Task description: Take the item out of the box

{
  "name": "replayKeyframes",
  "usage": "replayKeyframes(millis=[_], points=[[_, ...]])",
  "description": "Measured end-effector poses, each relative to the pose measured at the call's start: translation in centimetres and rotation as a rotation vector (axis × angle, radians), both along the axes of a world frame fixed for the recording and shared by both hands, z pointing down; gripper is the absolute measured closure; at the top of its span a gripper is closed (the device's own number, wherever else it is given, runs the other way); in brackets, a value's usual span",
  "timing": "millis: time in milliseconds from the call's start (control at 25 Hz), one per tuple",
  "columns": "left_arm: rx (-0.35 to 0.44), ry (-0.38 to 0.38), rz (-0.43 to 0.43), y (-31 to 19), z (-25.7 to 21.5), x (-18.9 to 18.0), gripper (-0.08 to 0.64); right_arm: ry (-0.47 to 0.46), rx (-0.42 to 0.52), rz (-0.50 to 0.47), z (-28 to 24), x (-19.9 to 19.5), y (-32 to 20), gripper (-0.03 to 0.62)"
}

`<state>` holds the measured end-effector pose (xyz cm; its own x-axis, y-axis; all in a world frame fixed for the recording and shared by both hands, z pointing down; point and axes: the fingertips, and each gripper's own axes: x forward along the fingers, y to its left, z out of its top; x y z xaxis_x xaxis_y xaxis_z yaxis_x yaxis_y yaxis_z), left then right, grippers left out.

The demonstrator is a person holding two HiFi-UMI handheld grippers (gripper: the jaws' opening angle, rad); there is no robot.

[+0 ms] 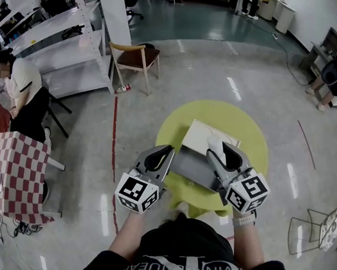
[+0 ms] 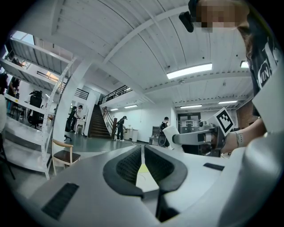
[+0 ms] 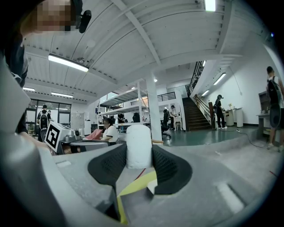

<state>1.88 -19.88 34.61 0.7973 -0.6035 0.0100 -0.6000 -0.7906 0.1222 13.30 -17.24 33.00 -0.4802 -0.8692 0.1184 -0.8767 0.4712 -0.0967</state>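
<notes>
A white cylinder [image 3: 139, 146] stands between the pads of my right gripper [image 3: 139, 156], which is shut on it. In the head view this white cylinder [image 1: 216, 145] is held just over the grey box [image 1: 192, 167], whose white lid [image 1: 201, 135] lies open behind. The box rests on a round yellow table [image 1: 247, 130]. My left gripper [image 1: 164, 154] hovers at the box's left edge, its jaws nearly together with nothing between them. Through that thin gap in the left gripper [image 2: 142, 163] a sliver of yellow table shows. The right gripper [image 2: 202, 137] appears at its right.
A wooden chair [image 1: 135, 59] and a bottle [image 1: 123, 88] are behind the table to the left. A red-checked table [image 1: 10, 169] with a seated person [image 1: 23, 89] is at the far left. A wire chair [image 1: 320, 228] stands at the right. White shelving [image 1: 60, 30] lines the back left.
</notes>
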Motion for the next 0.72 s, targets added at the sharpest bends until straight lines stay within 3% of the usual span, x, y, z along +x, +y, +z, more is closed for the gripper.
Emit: replayKeyframes(millis=[720], points=[[-0.04,0.011,0.015,0.44,0.99,0.42,0.54,-0.007,-0.02,0.012,0.86,0.39,0.33,0.414]])
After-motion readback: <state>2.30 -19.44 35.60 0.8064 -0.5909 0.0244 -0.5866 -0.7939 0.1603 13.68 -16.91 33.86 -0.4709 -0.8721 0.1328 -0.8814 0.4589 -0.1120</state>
